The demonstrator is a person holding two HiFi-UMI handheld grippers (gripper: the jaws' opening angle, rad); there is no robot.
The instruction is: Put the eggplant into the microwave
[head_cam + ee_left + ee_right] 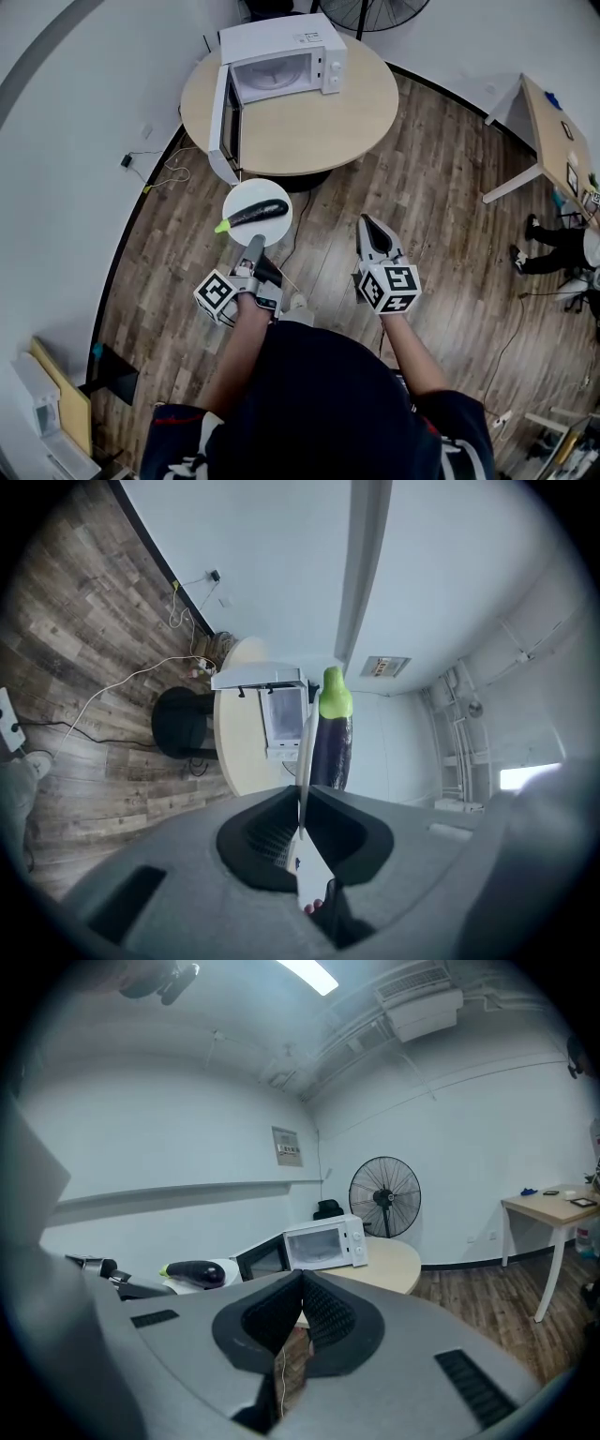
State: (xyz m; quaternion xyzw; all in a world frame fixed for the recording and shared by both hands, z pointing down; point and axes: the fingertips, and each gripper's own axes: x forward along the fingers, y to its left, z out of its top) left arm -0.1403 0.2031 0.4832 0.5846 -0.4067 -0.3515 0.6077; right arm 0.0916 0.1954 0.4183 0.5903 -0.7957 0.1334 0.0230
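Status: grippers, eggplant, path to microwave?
Left gripper shut on plate rim, right gripper shut, empty. Eggplant lies on plate, short of table. Microwave door open, nothing seen blocking.

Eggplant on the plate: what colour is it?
The eggplant is dark purple with a lime-green stem end; the head view shows it best.

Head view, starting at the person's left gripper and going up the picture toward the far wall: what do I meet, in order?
left gripper → round white plate carrying the dark purple eggplant → round light wooden table → white microwave, door open → black standing fan
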